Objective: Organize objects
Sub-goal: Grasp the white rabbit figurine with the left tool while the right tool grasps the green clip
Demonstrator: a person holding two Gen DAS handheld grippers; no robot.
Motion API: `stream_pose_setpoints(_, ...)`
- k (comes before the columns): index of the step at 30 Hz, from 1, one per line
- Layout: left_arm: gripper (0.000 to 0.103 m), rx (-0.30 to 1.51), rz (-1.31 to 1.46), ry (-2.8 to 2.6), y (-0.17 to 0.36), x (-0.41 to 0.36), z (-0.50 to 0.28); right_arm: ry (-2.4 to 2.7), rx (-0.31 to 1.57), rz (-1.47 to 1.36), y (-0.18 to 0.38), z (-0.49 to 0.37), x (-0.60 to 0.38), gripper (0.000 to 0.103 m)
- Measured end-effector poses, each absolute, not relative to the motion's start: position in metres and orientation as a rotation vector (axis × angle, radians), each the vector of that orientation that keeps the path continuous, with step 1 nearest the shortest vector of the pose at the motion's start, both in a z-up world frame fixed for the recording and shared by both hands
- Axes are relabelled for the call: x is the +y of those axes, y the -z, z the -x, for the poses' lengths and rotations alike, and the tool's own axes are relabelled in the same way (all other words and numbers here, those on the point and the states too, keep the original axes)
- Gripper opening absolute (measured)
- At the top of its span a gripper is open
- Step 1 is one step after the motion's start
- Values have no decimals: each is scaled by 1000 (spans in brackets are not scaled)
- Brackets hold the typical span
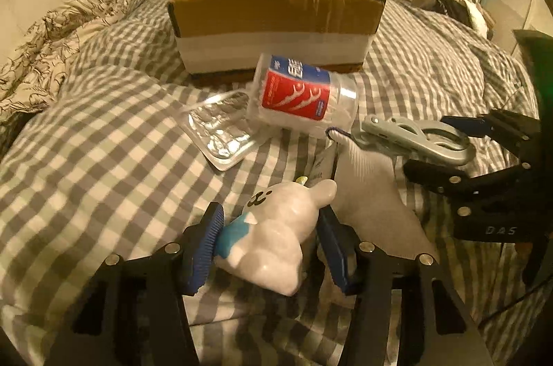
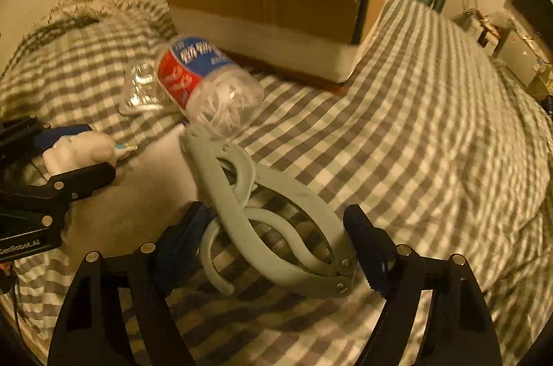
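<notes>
While floss picks fill the jar point(image 1: 304, 91), box point(image 1: 276, 20) gapes.

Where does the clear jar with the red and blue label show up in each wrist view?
Left wrist: clear jar lying on its side at centre, just below the cardboard box.
Right wrist: same jar upper left of centre, left of the box.
Shared landmark: the cardboard box.

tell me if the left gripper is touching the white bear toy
Touching. In the left wrist view, the left gripper has both blue pads pressed against the sides of the white bear toy.
</notes>
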State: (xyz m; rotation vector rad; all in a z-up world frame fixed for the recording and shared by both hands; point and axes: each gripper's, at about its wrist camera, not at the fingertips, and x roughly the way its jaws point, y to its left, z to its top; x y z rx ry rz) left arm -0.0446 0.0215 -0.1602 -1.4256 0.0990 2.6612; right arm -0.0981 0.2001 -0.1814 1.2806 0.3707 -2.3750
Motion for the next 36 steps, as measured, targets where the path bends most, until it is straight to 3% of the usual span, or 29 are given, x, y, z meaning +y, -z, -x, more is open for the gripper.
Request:
stream_pose_setpoints(3, 56, 91, 1384, -2683, 146, 18, 44, 2418, 363, -1239, 164, 91, 205, 79)
stream_pose_setpoints(6, 56, 76, 1317, -2715, 126, 15, 48, 2454, 371, -1201, 147, 87, 206, 25)
stream_pose_setpoints(7, 56, 69, 1298, -2723, 120, 14, 50, 2448, 366, -1207, 143, 89, 205, 15)
stream_pose_setpoints(10, 56, 73, 1242, -2737, 104, 13, 55, 2444, 438, -1225, 139, 90, 200, 0)
stream_pose_setpoints(18, 56, 70, 1250, -2731, 106, 9, 62, 2347, 373, -1210, 146, 96, 196, 1)
stream_pose_setpoints(19, 56, 67, 1269, -2726, 112, 9, 63, 2349, 384, -1219, 151, 98, 194, 8)
stream_pose_setpoints(20, 56, 65, 1281, -2723, 115, 9, 64, 2345, 407, -1238, 156, 99, 192, 30)
stream_pose_setpoints(22, 56, 61, 1309, -2714, 123, 9, 65, 2346, 441, -1261, 165, 101, 192, 60)
stream_pose_setpoints(32, 56, 66, 1371, -2678, 145, 11, 69, 2274, 405, -1378, 205, 131, 189, 66)
stream_pose_setpoints(36, 56, 59, 1369, -2677, 143, 12, 64, 2267, 381, -1397, 207, 133, 190, 62)
